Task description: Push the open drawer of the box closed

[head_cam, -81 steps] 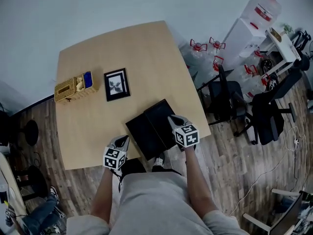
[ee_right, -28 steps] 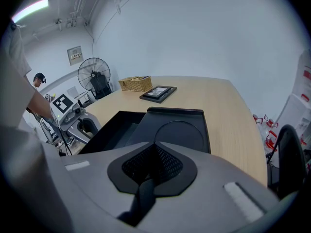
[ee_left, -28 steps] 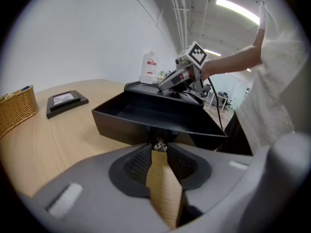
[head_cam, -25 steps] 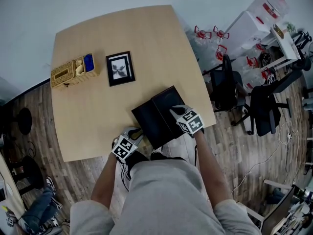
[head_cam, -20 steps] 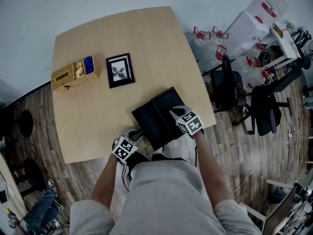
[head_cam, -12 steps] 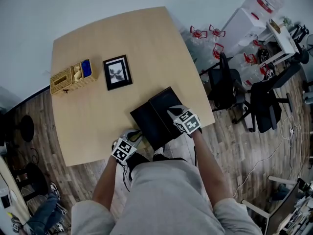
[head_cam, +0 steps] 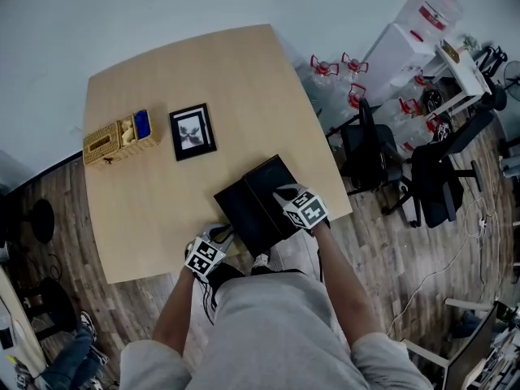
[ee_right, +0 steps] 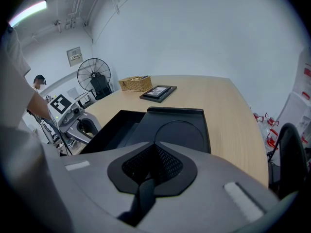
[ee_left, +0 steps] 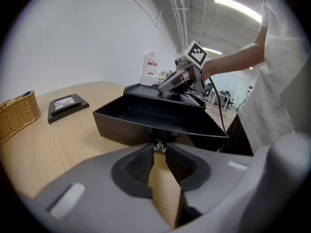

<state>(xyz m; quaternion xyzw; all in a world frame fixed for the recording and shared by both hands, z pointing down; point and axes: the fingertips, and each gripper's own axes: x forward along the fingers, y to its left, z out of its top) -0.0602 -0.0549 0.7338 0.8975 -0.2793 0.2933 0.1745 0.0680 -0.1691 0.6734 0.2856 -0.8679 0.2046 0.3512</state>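
Left gripper [ee_left: 159, 151] pinches knob [ee_left: 158, 145] on open drawer [ee_left: 141, 124] near front wall.

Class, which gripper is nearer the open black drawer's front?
Left. The left gripper grips the small metal pull on the drawer front; the right gripper is over the black box.

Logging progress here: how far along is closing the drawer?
Done: nothing yet; the drawer stands well out of the box. In hand: the left gripper is closed on the drawer's knob, and the right gripper, shut, rests on the box top. Left: push the drawer in.
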